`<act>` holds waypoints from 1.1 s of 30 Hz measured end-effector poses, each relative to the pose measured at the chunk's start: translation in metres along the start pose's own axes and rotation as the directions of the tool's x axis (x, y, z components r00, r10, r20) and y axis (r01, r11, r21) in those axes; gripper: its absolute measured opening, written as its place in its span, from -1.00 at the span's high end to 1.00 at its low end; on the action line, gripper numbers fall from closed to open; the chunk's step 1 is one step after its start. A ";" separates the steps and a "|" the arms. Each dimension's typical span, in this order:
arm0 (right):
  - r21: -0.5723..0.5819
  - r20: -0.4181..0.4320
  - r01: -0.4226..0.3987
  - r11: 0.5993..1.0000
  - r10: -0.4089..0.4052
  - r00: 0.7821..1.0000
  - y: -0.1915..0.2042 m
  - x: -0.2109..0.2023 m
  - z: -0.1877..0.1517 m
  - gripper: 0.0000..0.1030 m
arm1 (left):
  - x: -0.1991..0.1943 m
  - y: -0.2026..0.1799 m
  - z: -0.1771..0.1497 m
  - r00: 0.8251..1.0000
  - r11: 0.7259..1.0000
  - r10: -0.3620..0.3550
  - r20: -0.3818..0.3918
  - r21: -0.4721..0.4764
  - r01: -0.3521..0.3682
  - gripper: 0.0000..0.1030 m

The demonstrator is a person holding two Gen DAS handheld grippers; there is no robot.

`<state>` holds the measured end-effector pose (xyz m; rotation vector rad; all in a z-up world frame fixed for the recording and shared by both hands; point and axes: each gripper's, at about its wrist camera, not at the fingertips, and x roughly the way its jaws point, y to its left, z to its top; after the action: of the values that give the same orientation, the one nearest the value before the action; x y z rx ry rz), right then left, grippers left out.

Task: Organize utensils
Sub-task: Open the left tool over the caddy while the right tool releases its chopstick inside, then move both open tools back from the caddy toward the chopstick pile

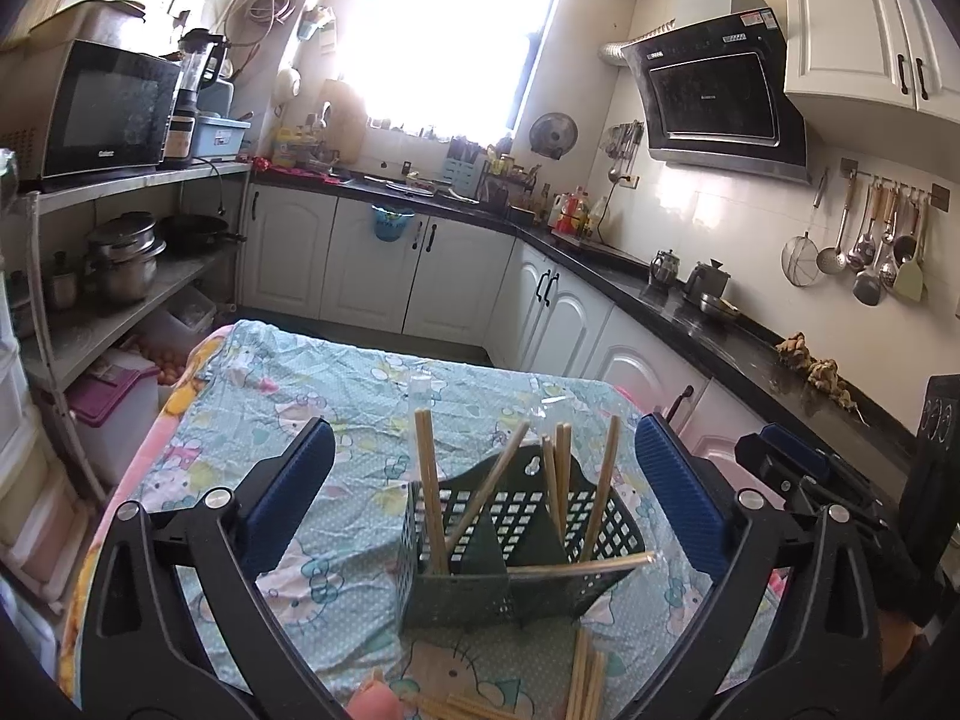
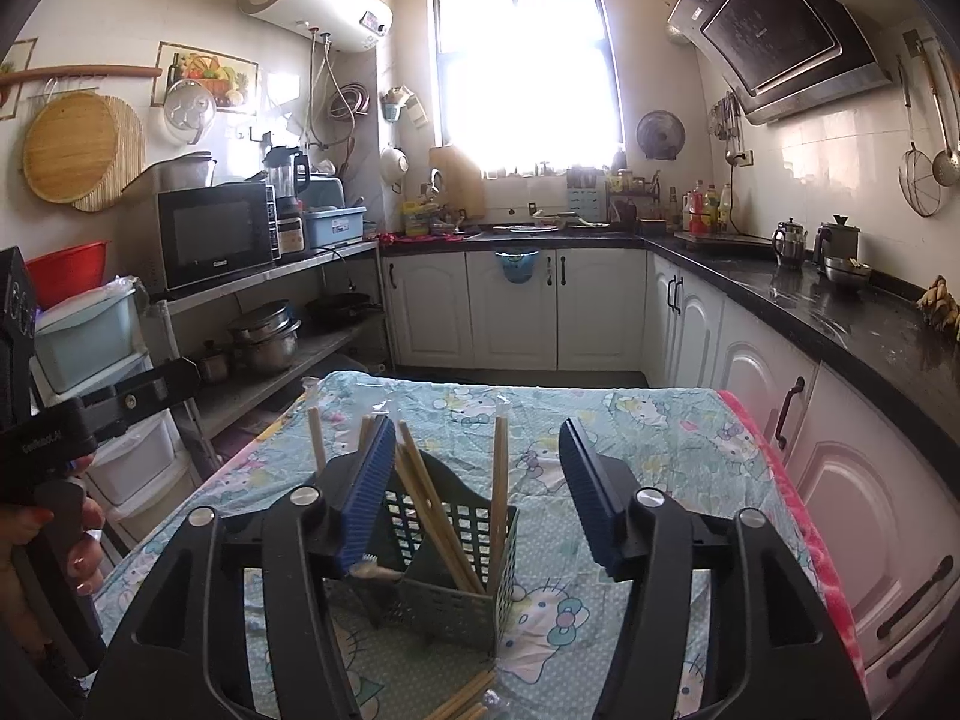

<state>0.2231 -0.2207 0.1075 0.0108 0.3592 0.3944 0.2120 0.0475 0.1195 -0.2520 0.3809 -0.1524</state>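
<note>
A dark green perforated utensil holder [image 1: 516, 546] stands on the cartoon-print tablecloth [image 1: 336, 396]. Several wooden chopsticks [image 1: 433, 492] stand in its compartments, and one chopstick [image 1: 579, 567] lies across its front rim. More loose chopsticks [image 1: 585, 684] lie on the cloth in front of it. My left gripper [image 1: 483, 474] is open, its blue pads either side of the holder, holding nothing. In the right wrist view the holder [image 2: 450, 564] sits between my right gripper's fingers; the right gripper [image 2: 477, 480] is open and empty. Loose chopsticks [image 2: 462, 699] show at the bottom edge.
The right gripper's body [image 1: 840, 480] is close on the left gripper's right side. A white cabinet run with a black counter [image 2: 840, 312] lies to the right of the table. A metal shelf with pots and a microwave [image 2: 216, 234] stands on the left.
</note>
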 end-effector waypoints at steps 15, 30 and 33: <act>-0.010 -0.026 -0.027 1.000 0.026 0.999 0.010 -0.025 -0.016 -0.23 | -0.022 0.002 -0.018 1.000 0.999 -0.009 -0.017 -0.033 0.008 -0.80; -0.027 -0.106 -0.051 0.998 0.048 0.993 0.024 -0.031 -0.046 -0.26 | -0.026 0.011 -0.047 0.997 0.997 0.002 -0.082 -0.073 -0.008 -0.80; -0.032 -0.121 -0.057 0.998 0.053 0.991 0.026 -0.032 -0.052 -0.26 | -0.025 0.014 -0.054 0.995 0.997 0.009 -0.098 -0.081 -0.017 -0.80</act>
<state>0.1680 -0.2122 0.0714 -0.0374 0.4710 0.4571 0.1693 0.0543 0.0760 -0.3235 0.4866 -0.1370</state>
